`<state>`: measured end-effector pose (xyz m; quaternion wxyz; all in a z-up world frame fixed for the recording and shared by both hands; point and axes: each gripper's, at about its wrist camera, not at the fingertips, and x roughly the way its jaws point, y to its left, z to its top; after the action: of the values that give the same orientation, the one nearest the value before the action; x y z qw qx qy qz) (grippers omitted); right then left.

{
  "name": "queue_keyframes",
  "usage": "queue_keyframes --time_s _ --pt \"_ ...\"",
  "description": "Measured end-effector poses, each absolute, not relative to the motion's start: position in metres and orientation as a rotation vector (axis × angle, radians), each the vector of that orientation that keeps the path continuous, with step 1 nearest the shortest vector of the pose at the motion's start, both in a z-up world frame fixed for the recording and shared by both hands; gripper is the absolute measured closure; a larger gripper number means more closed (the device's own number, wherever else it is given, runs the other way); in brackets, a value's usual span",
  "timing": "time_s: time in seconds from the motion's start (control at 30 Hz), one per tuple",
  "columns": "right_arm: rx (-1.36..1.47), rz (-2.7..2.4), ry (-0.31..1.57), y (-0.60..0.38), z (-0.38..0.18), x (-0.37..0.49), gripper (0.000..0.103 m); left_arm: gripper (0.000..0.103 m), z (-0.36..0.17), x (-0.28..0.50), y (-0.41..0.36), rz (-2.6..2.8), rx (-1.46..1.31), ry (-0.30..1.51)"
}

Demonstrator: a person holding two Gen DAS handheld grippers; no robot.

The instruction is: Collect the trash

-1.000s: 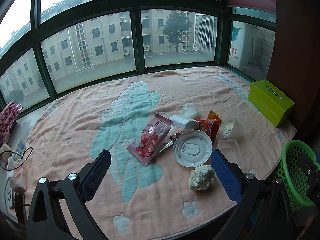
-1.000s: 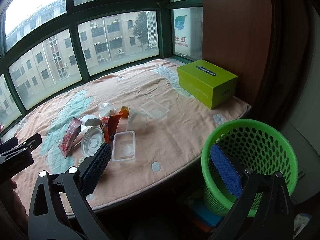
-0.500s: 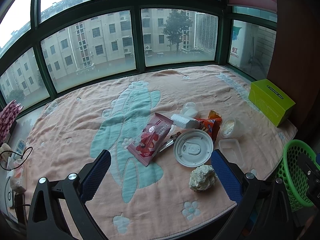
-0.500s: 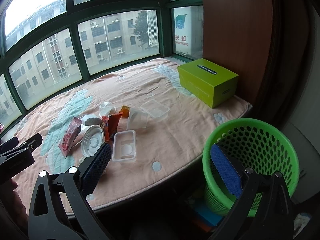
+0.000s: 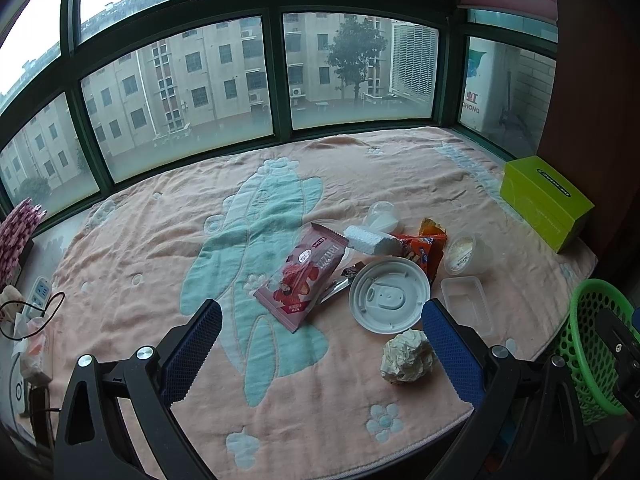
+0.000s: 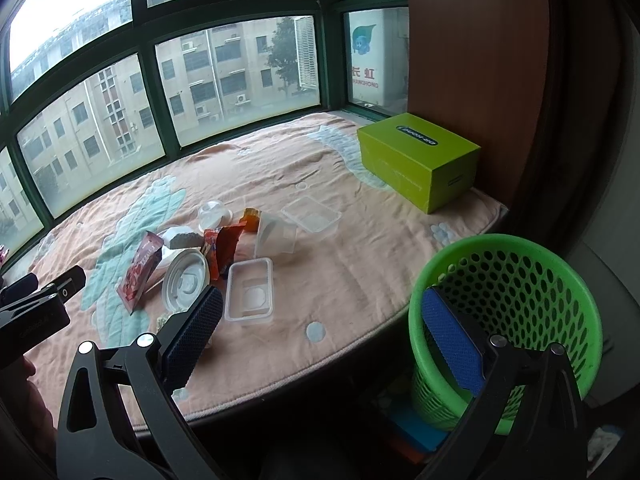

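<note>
Trash lies in a heap on the pink blanket [image 5: 140, 240]: a pink snack wrapper [image 5: 304, 274], a white round lid [image 5: 389, 294], a crumpled paper ball [image 5: 406, 356], an orange wrapper [image 5: 424, 246], a white foam piece [image 5: 372, 240], a clear tray [image 5: 466, 304] and a small cup [image 5: 466, 254]. My left gripper [image 5: 322, 354] is open and empty, hovering in front of the heap. My right gripper [image 6: 322, 336] is open and empty, between the blanket's edge and the green mesh basket [image 6: 508, 312]. The tray [image 6: 250, 296] and lid [image 6: 186, 280] also show in the right wrist view.
A lime green box [image 5: 546, 204] stands at the far right by a wooden wall [image 6: 476, 60]. Windows run along the back. A power strip and cable [image 5: 38, 300] lie off the blanket's left edge. The basket [image 5: 596, 344] stands below the right front edge.
Both views have shifted very slightly; the grippers stay open and empty. No trash has moved.
</note>
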<state>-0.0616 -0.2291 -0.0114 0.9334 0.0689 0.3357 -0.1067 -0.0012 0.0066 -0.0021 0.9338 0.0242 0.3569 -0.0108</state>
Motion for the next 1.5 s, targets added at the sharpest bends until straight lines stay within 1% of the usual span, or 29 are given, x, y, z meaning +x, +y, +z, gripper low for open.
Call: queue_keyframes --time_s 0.93,1.5 --pt "0.114 -0.157 0.731 -0.218 -0.017 -0.028 0.005 0.006 -0.015 0.033 0.025 0.025 0.047 0.774" --pt "0.049 -0.014 0.775 -0.176 -0.038 0.004 0.005 0.006 -0.015 0.069 0.054 0.09 0.039 0.783"
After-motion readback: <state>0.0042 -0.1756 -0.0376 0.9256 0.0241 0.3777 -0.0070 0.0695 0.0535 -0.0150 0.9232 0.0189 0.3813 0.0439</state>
